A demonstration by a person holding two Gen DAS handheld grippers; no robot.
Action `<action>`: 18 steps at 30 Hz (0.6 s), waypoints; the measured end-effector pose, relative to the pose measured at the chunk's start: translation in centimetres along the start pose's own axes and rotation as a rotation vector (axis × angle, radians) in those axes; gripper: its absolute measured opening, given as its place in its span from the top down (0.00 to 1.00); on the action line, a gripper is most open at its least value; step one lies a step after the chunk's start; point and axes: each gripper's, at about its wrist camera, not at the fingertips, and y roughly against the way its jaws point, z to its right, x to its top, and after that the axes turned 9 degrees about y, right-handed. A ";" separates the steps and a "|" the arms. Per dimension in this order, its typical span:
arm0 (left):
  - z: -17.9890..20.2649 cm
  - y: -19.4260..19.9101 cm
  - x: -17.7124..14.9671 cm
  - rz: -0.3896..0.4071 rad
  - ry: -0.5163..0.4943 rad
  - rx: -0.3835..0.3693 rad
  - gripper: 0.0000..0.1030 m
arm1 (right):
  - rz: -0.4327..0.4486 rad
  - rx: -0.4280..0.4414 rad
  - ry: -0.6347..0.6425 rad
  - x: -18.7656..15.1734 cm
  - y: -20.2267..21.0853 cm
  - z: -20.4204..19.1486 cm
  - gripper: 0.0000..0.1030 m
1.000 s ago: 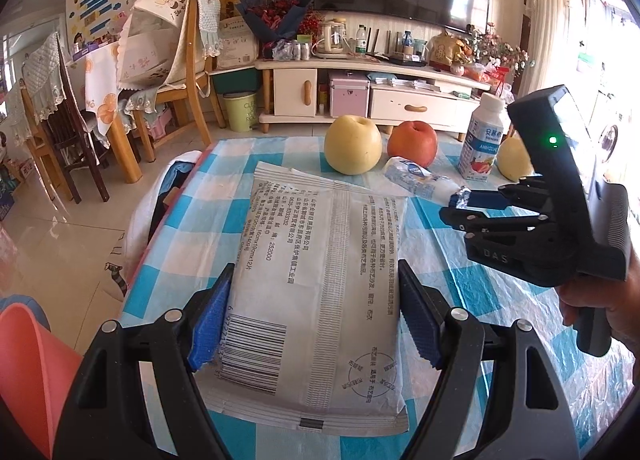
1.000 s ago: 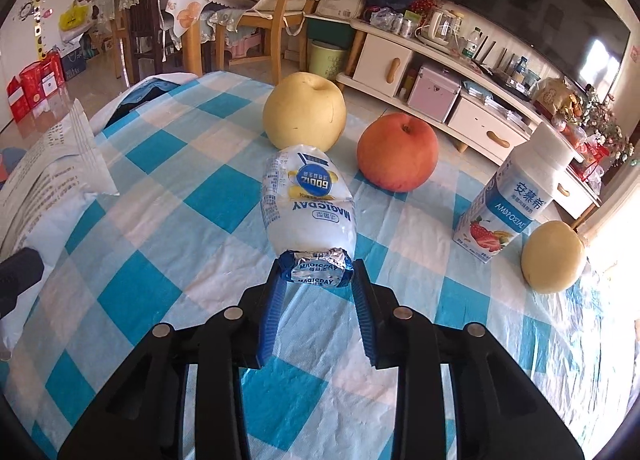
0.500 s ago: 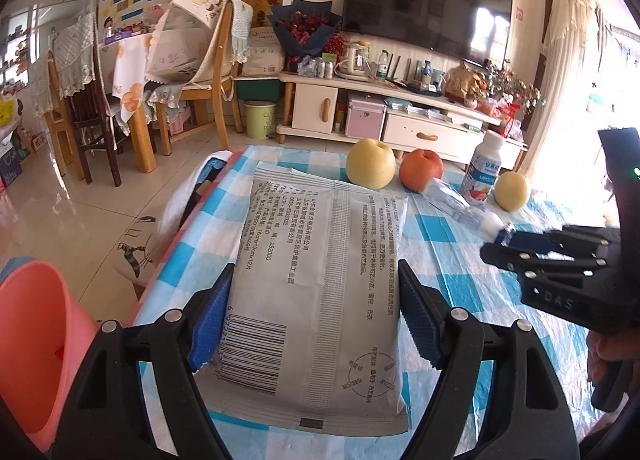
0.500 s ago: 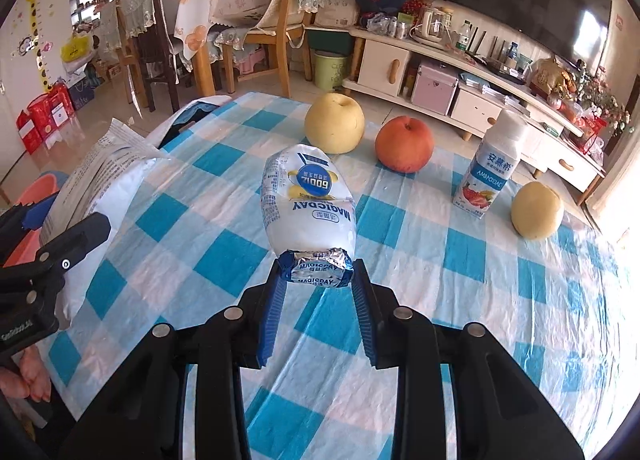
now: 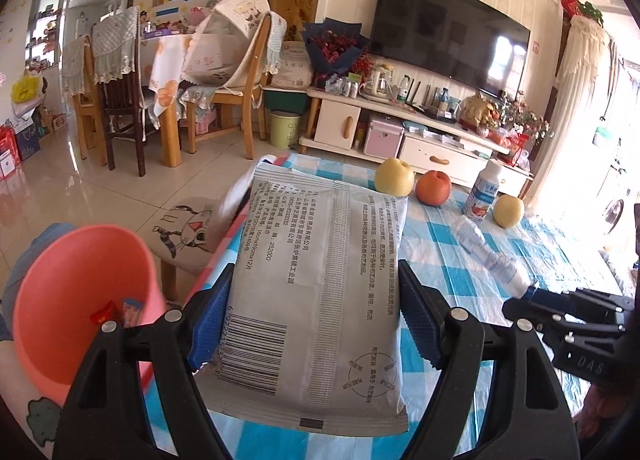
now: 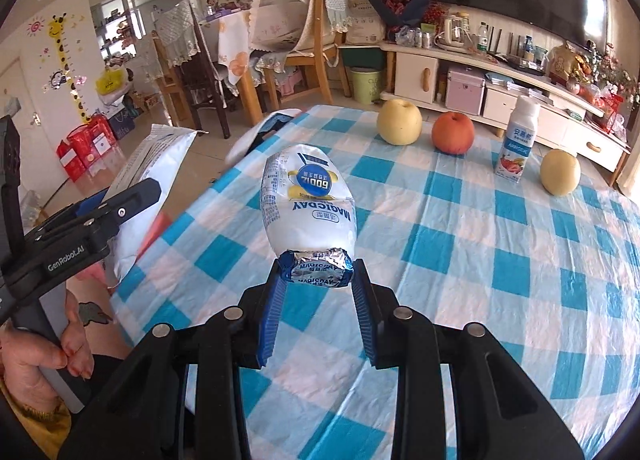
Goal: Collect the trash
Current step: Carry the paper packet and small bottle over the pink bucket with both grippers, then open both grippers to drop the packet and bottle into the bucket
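Note:
My left gripper [image 5: 316, 320] is shut on a large flat grey-white packet [image 5: 320, 284] with a barcode, held above the table's left edge. A pink bin [image 5: 76, 300] stands low to its left, with some wrappers inside. My right gripper [image 6: 316, 292] is shut on the crimped end of a white and blue snack wrapper [image 6: 308, 204], held up over the checked table [image 6: 500, 244]. The right gripper [image 5: 560, 312] and its wrapper [image 5: 488, 256] also show in the left wrist view. The left gripper [image 6: 116, 208] with the packet [image 6: 156, 164] shows in the right wrist view.
On the far side of the table stand a yellow pear [image 6: 399, 121], a red apple [image 6: 453, 133], a yoghurt bottle [image 6: 517, 140] and a second pear [image 6: 560, 171]. A stool with a cat cushion [image 5: 184, 232] stands by the table's left side. Chairs and a TV cabinet are beyond.
Both grippers have lifted and pulled back from the table with their loads. The left one has moved left, so the pink bin now shows much larger beside it.

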 end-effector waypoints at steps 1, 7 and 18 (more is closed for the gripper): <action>-0.6 0.7 0.0 0.006 0.003 0.004 0.25 | 0.004 0.017 0.004 -0.1 0.2 -0.7 0.66; -5.2 4.6 0.0 0.038 0.016 0.065 0.25 | 0.011 0.130 0.028 -0.2 0.7 -5.7 0.66; -15.2 7.0 1.2 0.078 0.142 0.229 0.25 | 0.022 0.304 0.125 4.9 -1.7 -16.3 0.66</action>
